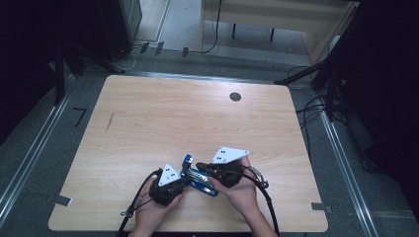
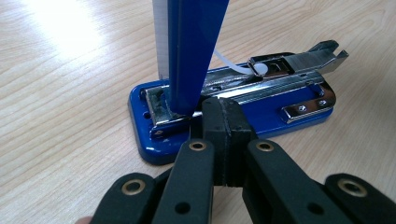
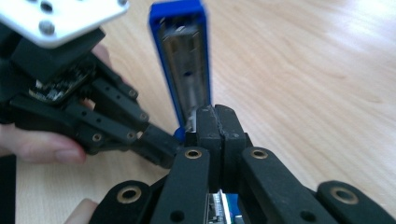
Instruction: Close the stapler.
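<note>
1. Stapler (image 1: 200, 177) lies near your edge of the table (image 1: 197, 118), just between your two hands, with its blue base flat on the wood.
2. Its lid (image 2: 194, 51) is swung up and stands almost upright at one end of the base (image 2: 280, 119) (the left gripper view shows it as a tall blue bar rising from the hinge end).
3. With the lid up, the metal staple track (image 2: 261, 84) lies bare along the base, and a thin white strip curls out beside the bright pusher piece.
4. Your left gripper (image 2: 224, 116) is clenched: its two black pads meet with no gap and nothing between them. The tips sit right at the hinge end of the base, just under the raised lid; whether they press on the metal there I cannot tell.
5. Your right gripper (image 3: 215, 122) is clenched too, pads together and empty. Its tips sit at the foot of the lid, whose hollow underside (image 3: 184, 70) faces its camera.
6. In the right gripper view your left gripper (image 3: 156, 142) comes in from the side, and its tips meet the stapler close beside the right one's.
7. From above, your left hand (image 1: 158, 205) and right hand (image 1: 242, 190) wrap the gripper bodies, each topped by a grey plate, with cables trailing back off your edge.
</note>
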